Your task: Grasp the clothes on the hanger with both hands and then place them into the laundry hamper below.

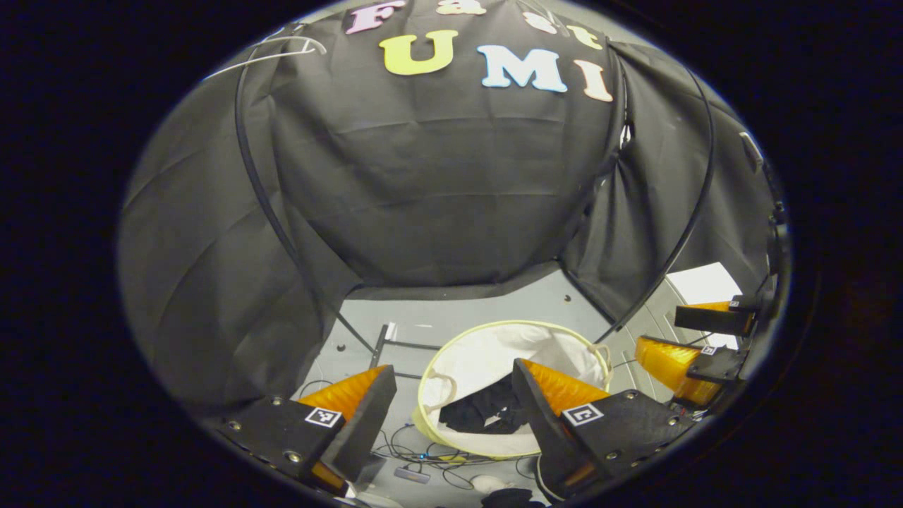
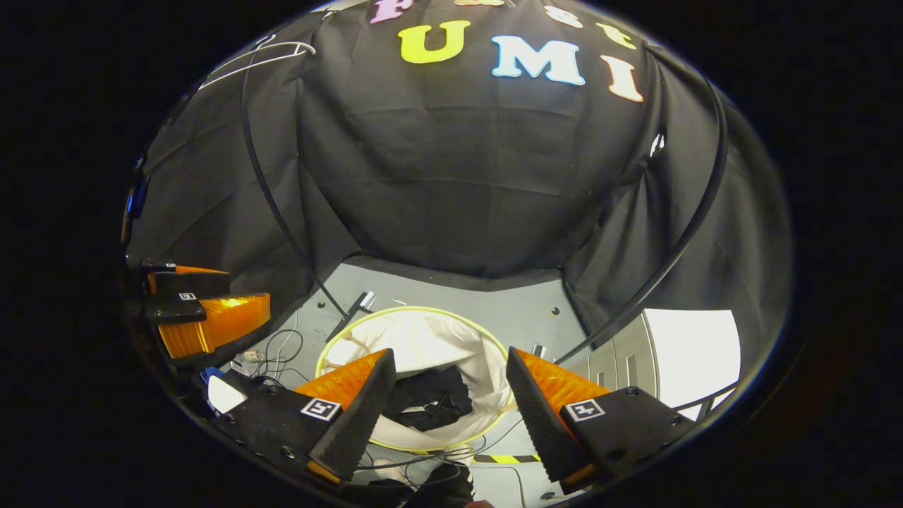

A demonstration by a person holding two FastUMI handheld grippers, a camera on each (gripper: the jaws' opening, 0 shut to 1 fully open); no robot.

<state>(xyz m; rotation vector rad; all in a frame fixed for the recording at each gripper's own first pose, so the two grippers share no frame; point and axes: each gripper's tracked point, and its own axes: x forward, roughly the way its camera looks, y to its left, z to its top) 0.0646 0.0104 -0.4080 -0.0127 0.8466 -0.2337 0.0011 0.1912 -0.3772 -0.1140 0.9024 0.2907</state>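
Observation:
A dark garment (image 1: 483,413) lies crumpled at the bottom of the white round laundry hamper (image 1: 487,349) on the floor. In the right gripper view the same garment (image 2: 429,400) rests inside the hamper (image 2: 423,331). My left gripper (image 1: 455,416) hangs open above the hamper with nothing between its fingers. My right gripper (image 2: 446,406) is open and empty too, also above the hamper. A bare white wire hanger (image 1: 271,53) hangs high at the upper left, the same hanger (image 2: 257,56) seen in the right gripper view. The right gripper (image 1: 695,339) appears at the far right of the left gripper view.
Black rack tubes (image 1: 261,183) arch up in front of the cloth wall. Loose cables (image 1: 430,458) lie on the grey floor (image 1: 458,310) by the hamper. A pale cabinet (image 2: 677,353) stands at the right. The left gripper (image 2: 201,314) shows at the left edge of the right gripper view.

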